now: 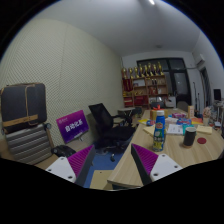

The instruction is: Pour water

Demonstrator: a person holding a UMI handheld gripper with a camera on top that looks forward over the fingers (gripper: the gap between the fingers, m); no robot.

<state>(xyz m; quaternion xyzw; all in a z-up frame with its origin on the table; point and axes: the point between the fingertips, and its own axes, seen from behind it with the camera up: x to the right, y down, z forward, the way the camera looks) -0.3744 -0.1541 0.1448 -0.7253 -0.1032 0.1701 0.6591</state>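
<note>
The gripper (pixel 110 165) hangs in the air with its two fingers spread wide apart and nothing held between them. The left finger's magenta pad (pixel 82 160) and the right finger's pad (pixel 143 163) face each other across an open gap, through which show the floor and the near edge of a wooden table (pixel 128 160).

Just beyond the right finger, on that table, stands a clear plastic bottle (pixel 159 133) with a blue cap and a blue label; it is upright and apart from the fingers. To its right, on the same table, stands a dark cup (pixel 189 135), also upright, near the bottle but not touching it. Whether either vessel holds water cannot be told. Further back the tabletop is strewn with small coloured items too small to name.

Beyond the left finger stands a black office chair (pixel 103 122), drawn up to the table's far end. To the left of it a purple sign (pixel 72 124) with white lettering leans near the wall, and further left a dark case (pixel 23 104) sits atop a light one. At the far wall a shelf (pixel 147 82) carries rows of small goods.
</note>
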